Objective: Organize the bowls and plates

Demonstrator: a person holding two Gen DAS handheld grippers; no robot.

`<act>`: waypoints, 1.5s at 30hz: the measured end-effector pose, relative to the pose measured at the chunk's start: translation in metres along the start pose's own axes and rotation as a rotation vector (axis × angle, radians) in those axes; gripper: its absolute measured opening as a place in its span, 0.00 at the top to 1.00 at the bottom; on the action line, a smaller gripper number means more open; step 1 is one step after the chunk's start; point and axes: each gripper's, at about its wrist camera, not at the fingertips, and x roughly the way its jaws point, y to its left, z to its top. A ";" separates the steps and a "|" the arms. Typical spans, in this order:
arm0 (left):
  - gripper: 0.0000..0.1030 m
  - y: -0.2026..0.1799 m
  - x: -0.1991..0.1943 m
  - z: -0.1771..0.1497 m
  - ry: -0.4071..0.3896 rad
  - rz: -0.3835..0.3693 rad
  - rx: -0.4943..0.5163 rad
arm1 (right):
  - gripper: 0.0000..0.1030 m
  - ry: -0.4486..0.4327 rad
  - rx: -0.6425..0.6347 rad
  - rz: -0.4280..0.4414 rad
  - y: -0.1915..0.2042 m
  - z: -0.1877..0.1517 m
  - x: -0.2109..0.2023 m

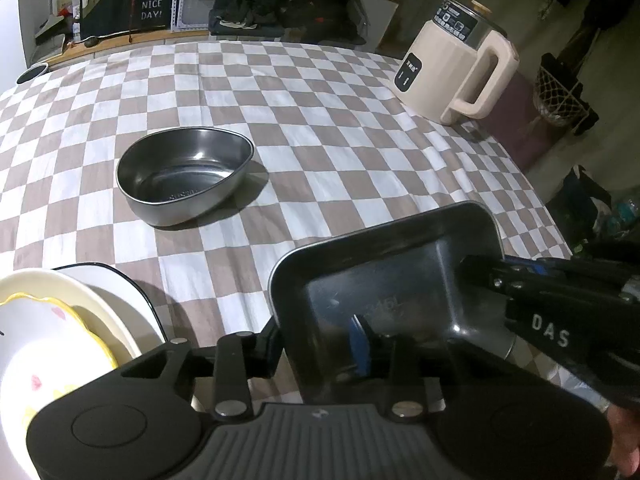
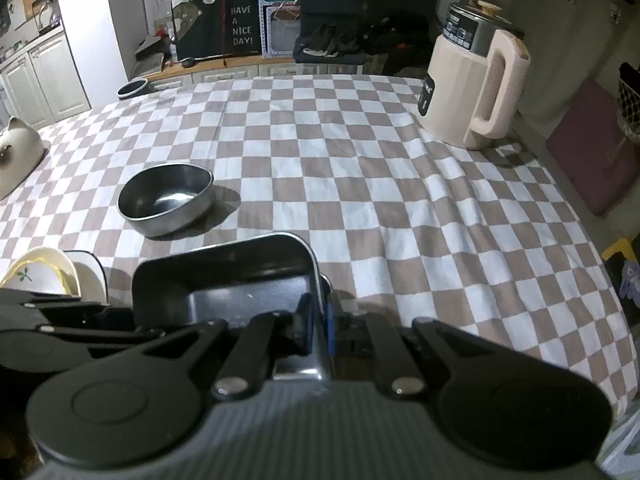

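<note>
A dark rectangular metal tray (image 1: pixel 384 280) (image 2: pixel 224 280) sits low at the near side of the checked table. My right gripper (image 2: pixel 318 320) is shut on the tray's right wall, one blue pad on each side of it; the left wrist view shows the same grip (image 1: pixel 476 276). My left gripper (image 1: pixel 316 344) straddles the tray's left wall, one finger outside and the blue pad inside, standing off the wall, so it is open. An oval steel bowl (image 1: pixel 184 176) (image 2: pixel 168 198) stands empty further back. A stack of white and yellow-rimmed plates (image 1: pixel 52 340) (image 2: pixel 48 276) lies at the near left.
A cream electric kettle (image 1: pixel 456 72) (image 2: pixel 476 88) stands at the far right corner. A pale cat-shaped ceramic piece (image 2: pixel 16 148) sits at the left edge. The table's right edge (image 2: pixel 600 280) drops off to the floor. Checked cloth (image 1: pixel 320 140) stretches between bowl and kettle.
</note>
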 end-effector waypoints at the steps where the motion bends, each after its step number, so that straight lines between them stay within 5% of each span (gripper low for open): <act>1: 0.64 0.000 0.000 0.000 0.000 0.000 -0.001 | 0.91 0.003 -0.006 -0.004 0.000 0.000 0.002; 45: 0.58 0.000 0.006 -0.001 0.019 -0.008 0.059 | 0.90 0.178 -0.056 -0.027 -0.008 -0.001 0.051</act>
